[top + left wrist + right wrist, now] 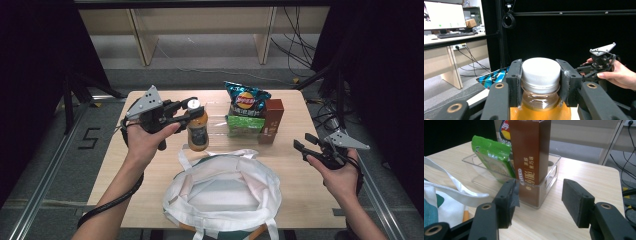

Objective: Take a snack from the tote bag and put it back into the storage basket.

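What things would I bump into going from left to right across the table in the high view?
Left gripper → orange bottle → green packet → brown box → right gripper.

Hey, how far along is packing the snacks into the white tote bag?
Early. Nothing shows inside the open white tote bag yet. In hand: the left claw grips the orange drink bottle at its white cap, beside the bag. Left: the chips bag, green packet and brown box stand in the clear bin; the right claw is open and empty.
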### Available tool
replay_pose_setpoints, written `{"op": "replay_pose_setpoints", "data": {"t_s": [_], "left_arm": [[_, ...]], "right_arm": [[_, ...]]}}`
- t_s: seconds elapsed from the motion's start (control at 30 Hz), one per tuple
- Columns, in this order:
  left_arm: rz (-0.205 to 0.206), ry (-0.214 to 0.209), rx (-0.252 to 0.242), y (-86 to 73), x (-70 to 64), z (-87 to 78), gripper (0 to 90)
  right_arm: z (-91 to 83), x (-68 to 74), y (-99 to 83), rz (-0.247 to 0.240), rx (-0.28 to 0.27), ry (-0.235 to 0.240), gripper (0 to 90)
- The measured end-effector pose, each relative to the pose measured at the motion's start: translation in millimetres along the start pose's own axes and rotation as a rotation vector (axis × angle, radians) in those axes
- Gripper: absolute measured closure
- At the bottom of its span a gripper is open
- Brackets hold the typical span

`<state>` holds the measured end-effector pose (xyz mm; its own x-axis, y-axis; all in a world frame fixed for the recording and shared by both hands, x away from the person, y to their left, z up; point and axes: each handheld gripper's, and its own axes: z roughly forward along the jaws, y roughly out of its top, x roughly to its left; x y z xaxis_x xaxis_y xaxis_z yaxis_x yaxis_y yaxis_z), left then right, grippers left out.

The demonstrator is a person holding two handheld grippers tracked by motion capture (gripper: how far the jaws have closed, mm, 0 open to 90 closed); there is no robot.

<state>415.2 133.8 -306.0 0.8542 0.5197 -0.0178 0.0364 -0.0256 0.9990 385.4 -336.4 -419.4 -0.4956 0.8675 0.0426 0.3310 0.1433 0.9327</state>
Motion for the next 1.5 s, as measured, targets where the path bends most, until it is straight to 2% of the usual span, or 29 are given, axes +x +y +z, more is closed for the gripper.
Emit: {"op": "replay_pose_setpoints", "data": {"t_s": [0.23, 0.3, 0.33, 0.47, 0.5, 0.57, 0.67, 0.7, 0.77, 0.87, 0.9, 1.0, 1.03, 1.4, 1.43, 1.47, 1.5], "left_arm": [[-0.004, 0.002, -0.003, 0.3, 3.2, 3.1, 58.8], [-0.001, 0.003, -0.003, 0.7, 4.1, 4.5, 58.8], [0.0, 0.003, -0.003, 0.8, 4.3, 5.0, 58.8], [0.006, 0.004, -0.005, 1.1, 5.4, 6.3, 58.8], [0.005, 0.003, -0.007, 1.2, 5.7, 6.6, 58.8], [0.002, 0.002, -0.009, 1.2, 6.2, 7.2, 58.8], [0.0, 0.0, -0.007, 1.2, 6.7, 8.3, 58.8], [0.001, 0.001, -0.006, 1.3, 7.0, 8.6, 58.7], [-0.002, 0.001, -0.007, 1.1, 7.4, 9.5, 58.8], [-0.004, 0.002, -0.01, 0.4, 8.5, 10.6, 58.8], [-0.005, 0.004, -0.01, 0.1, 8.8, 10.9, 58.8], [-0.006, 0.005, -0.012, -0.4, 9.6, 11.6, 58.8], [-0.007, 0.004, -0.012, -0.5, 10.0, 12.2, 58.8], [-0.02, -0.005, -0.017, -3.2, 17.6, 20.4, 58.8], [-0.021, -0.003, -0.013, -3.6, 18.2, 21.1, 58.8], [-0.022, -0.002, -0.015, -4.0, 18.7, 22.1, 58.8], [-0.021, -0.002, -0.014, -4.3, 19.1, 22.6, 58.7]], "right_arm": [[-0.3, 0.5, 0.1, 0.003, 0.008, -0.008, 45.9], [0.8, 0.8, -0.4, 0.002, -0.007, -0.016, 45.8], [1.2, 2.3, 0.0, 0.026, -0.01, -0.02, 45.8], [-0.7, 0.1, 0.0, 0.003, 0.008, -0.01, 45.8], [-0.3, 0.6, 0.3, 0.014, 0.001, -0.013, 45.7], [0.6, -1.6, 0.3, -0.012, -0.012, -0.011, 45.7], [0.2, -2.2, 0.2, -0.018, -0.005, -0.013, 45.7], [-0.2, 0.7, 0.3, 0.025, 0.002, -0.012, 45.7], [-0.9, 0.0, 0.2, 0.011, 0.012, -0.008, 45.6], [0.2, 0.0, 0.0, 0.012, 0.002, -0.005, 45.6], [0.4, 0.8, 0.1, 0.025, 0.001, -0.003, 45.6], [0.1, 0.2, -0.2, 0.017, 0.005, -0.001, 45.6], [0.8, -1.3, 0.0, -0.002, -0.005, -0.012, 45.6], [0.9, -1.3, -0.9, -0.003, -0.007, -0.016, 45.6], [1.0, -1.5, -0.1, 0.002, -0.002, -0.007, 45.6], [0.3, 0.4, 0.1, 0.027, 0.006, -0.006, 45.6], [0.1, 0.2, 0.1, 0.02, 0.009, -0.004, 45.6]]}}
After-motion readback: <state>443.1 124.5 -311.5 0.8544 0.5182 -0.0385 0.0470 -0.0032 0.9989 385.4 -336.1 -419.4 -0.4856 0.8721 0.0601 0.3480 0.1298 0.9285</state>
